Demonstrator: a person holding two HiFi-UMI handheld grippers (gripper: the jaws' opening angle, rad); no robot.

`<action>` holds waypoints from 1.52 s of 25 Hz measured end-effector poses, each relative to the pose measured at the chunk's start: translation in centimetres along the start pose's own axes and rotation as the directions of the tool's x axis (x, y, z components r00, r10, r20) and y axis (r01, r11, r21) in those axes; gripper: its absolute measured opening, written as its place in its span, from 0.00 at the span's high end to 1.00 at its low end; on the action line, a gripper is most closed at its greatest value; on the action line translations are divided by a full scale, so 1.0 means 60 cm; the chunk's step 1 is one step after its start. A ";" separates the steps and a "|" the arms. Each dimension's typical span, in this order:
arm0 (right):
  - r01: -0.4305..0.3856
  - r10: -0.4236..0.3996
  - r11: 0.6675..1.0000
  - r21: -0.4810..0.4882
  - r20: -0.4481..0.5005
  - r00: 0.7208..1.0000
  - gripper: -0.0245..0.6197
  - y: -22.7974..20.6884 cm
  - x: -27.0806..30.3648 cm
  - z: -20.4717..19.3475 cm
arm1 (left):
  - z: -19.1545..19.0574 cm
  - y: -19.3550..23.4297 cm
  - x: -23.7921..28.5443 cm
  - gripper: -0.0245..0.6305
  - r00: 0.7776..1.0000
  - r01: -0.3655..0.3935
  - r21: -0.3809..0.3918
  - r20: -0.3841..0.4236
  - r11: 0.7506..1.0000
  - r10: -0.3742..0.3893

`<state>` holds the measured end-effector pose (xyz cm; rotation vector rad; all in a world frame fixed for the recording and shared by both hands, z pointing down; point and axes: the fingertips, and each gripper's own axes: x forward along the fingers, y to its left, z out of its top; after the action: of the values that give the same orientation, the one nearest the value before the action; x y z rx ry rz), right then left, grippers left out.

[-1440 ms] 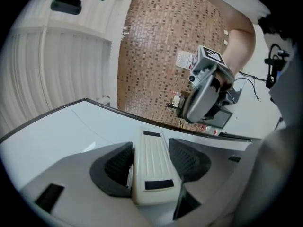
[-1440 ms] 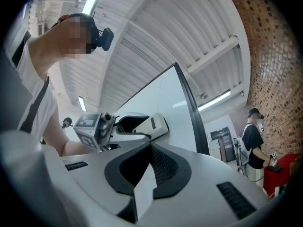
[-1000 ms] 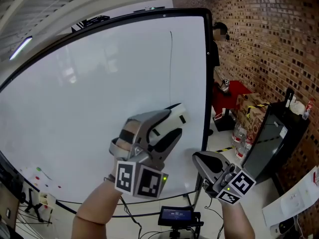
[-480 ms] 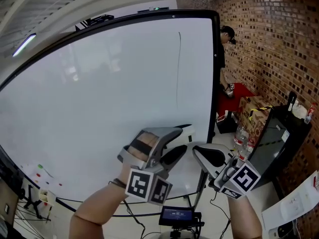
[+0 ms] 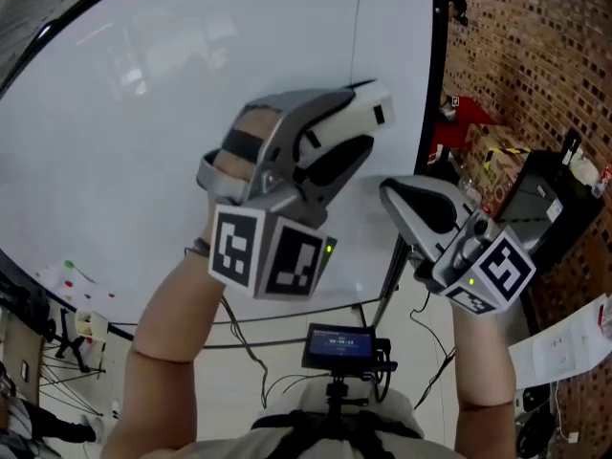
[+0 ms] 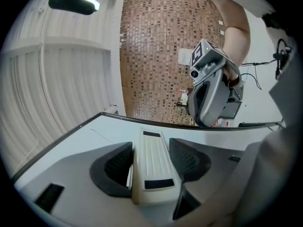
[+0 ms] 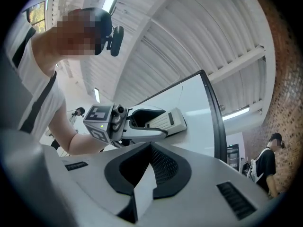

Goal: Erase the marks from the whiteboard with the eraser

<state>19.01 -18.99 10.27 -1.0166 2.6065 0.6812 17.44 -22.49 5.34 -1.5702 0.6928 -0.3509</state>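
Note:
The whiteboard (image 5: 143,113) fills the head view, with one thin black vertical line (image 5: 359,17) near its right edge. My left gripper (image 5: 342,132) is shut on the white eraser (image 5: 368,105), whose tip sits at the line's lower end, on or close to the board. In the left gripper view the ribbed eraser (image 6: 152,164) lies between both pads over the board (image 6: 85,141). My right gripper (image 5: 406,194) hangs to the right, below the eraser and off the board, shut and empty. Its own view shows the jaws (image 7: 150,150) closed, with the left gripper (image 7: 118,124) beyond.
The board's black frame (image 5: 437,65) runs down its right side. A brick wall (image 5: 535,46), boxes (image 5: 492,156) and a black cabinet (image 5: 526,208) stand to the right. A small screen on a tripod (image 5: 339,347) is below the board. A person (image 7: 267,167) stands far right.
My left gripper has carried the eraser up the board to the lower end of the black line. The right gripper rose too, and the head view tilted downward.

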 end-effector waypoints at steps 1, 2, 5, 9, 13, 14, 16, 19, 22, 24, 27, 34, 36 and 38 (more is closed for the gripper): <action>0.003 -0.003 1.000 -0.003 0.002 1.000 0.94 0.000 0.000 0.001 | 0.000 0.008 0.004 0.55 1.000 -0.018 0.017 0.001 1.000 0.018; 0.006 -0.006 1.000 -0.002 0.002 1.000 0.94 0.001 -0.001 0.001 | 0.002 0.015 0.007 0.55 0.999 -0.035 0.032 0.002 0.999 0.035; 0.011 -0.011 1.000 0.005 -0.009 1.000 0.94 0.006 -0.009 -0.004 | 0.009 0.029 0.014 0.55 0.997 -0.072 0.075 0.003 0.995 0.072; 0.015 -0.016 1.000 -0.010 -0.031 0.999 0.94 -0.006 -0.012 -0.007 | 0.012 0.022 0.021 0.55 0.998 -0.056 0.095 0.006 0.994 0.056; 0.039 -0.040 0.999 -0.027 -0.046 0.998 0.94 -0.036 -0.011 0.003 | 0.007 -0.012 0.022 0.55 1.000 0.002 0.088 0.009 0.996 -0.002; 0.045 -0.047 0.998 -0.033 -0.046 0.998 0.94 -0.041 -0.013 0.008 | 0.007 -0.028 0.021 0.55 1.000 0.027 0.086 0.011 0.996 -0.028; 0.054 -0.056 0.997 -0.049 -0.038 0.998 0.94 -0.049 -0.016 0.021 | 0.007 -0.054 0.016 0.55 0.998 0.068 0.092 0.011 0.993 -0.069; 0.049 -0.050 0.997 -0.066 -0.014 0.999 0.94 -0.058 -0.006 0.047 | 0.001 -0.075 0.008 0.55 0.993 0.118 0.107 0.000 0.987 -0.118; 0.048 -0.048 0.996 -0.068 0.003 0.999 0.94 -0.063 -0.002 0.066 | 0.005 -0.074 0.005 0.55 0.991 0.129 0.097 0.009 0.987 -0.131; 0.046 -0.045 0.996 -0.073 0.012 0.999 0.94 -0.063 -0.003 0.078 | 0.009 -0.060 0.009 0.55 0.990 0.138 0.015 0.035 0.990 -0.138; 0.030 -0.029 0.995 -0.091 0.019 0.999 0.94 -0.050 0.007 0.100 | 0.010 -0.018 0.005 0.55 0.993 0.108 -0.060 0.047 0.992 -0.106; 0.021 -0.017 0.993 -0.120 0.032 0.999 0.94 -0.037 0.027 0.134 | 0.014 0.125 0.000 0.55 0.996 -0.083 -0.025 0.027 0.996 0.084; 0.023 -0.019 0.992 -0.123 0.031 0.999 0.94 -0.045 0.024 0.136 | 0.016 0.153 0.005 0.55 0.991 -0.132 -0.014 0.022 0.991 0.133; 0.029 -0.026 0.992 -0.123 0.031 0.999 0.94 -0.056 0.018 0.137 | 0.017 0.160 0.010 0.55 0.988 -0.152 -0.009 0.021 0.988 0.153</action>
<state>21.12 -17.57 1.69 -1.0672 2.5475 0.8531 16.40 -22.01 -4.27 -1.5158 0.7931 -0.2176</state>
